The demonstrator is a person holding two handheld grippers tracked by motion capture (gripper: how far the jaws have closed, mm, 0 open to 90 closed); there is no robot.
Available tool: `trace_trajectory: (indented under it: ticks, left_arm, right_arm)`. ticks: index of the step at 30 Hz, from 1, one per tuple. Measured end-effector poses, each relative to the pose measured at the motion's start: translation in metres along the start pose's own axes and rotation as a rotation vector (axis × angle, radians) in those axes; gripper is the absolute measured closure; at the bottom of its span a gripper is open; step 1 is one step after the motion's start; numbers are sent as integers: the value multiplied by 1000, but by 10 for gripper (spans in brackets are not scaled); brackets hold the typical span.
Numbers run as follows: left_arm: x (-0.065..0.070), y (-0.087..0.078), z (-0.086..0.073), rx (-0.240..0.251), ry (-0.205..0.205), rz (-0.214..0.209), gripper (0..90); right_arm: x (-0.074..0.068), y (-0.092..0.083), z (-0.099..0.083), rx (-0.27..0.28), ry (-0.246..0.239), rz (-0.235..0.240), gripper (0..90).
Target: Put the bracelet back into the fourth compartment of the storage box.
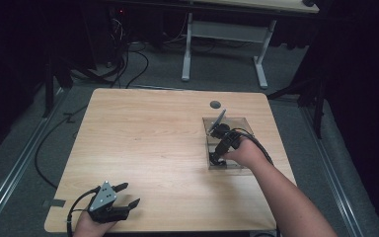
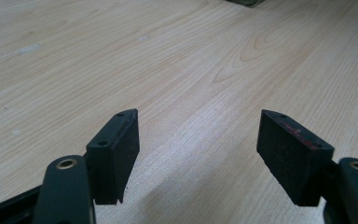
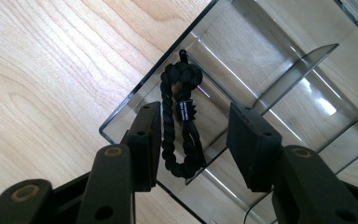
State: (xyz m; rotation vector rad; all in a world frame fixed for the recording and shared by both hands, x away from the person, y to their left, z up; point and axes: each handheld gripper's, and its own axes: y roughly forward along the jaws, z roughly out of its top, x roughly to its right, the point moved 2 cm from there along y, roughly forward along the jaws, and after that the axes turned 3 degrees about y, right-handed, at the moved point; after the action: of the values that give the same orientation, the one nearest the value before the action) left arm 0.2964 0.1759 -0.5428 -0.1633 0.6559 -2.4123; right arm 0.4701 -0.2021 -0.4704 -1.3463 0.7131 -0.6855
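**Right gripper parted over the black cord loop in the clear tray**

My right gripper [image 3: 193, 144] has its jaws apart, with the black braided cord loop [image 3: 179, 121] lying between them; the left pad sits just beside the cord, and I cannot tell whether it touches, while the right pad stands clear of it. Nothing is being squeezed, so I read the loop as released. The loop rests in an end compartment of a clear plastic tray [image 3: 121, 122], close to one corner, its knotted end pointing away from the gripper. Smoky dividers split the tray into more compartments beyond.

From above, my right hand [image 1: 244, 153] hovers over that tray [image 1: 242, 121], which sits toward the right side of the wooden table [image 1: 148, 138]. A small dark disc [image 1: 215, 104] lies on the tabletop just past the tray.

My left gripper [image 1: 123, 195] is well apart from all this, at the near left edge of the table, its jaws spread wide over bare wood and holding nothing.
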Motion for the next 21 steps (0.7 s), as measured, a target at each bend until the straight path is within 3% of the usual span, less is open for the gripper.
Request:
trace_trajectory:
  ticks: [7,9,10,11,12,20,21]
  left_arm:
    - [0,0,0,0,-1,-2,303]
    - [0,0,0,0,0,-1,303]
    - [0,0,0,1,0,1,303]
    - [0,0,0,0,1,1,303]
    - [0,0,0,-2,2,1,303]
    - [0,0,0,-2,4,3,303]
    - [0,0,0,-1,1,4,303]
  right_arm:
    - [-3,-3,-8,11,-4,4,544]
    - [-7,-6,-12,15,29,0,524]
    - [-7,-7,-14,24,13,-2,512]
    - [-10,-9,-16,18,39,-14,510]
    - [-10,-10,-19,36,19,-17,507]
    - [-15,-19,-42,106,57,-7,505]
    - [-15,-19,-45,123,40,-6,506]
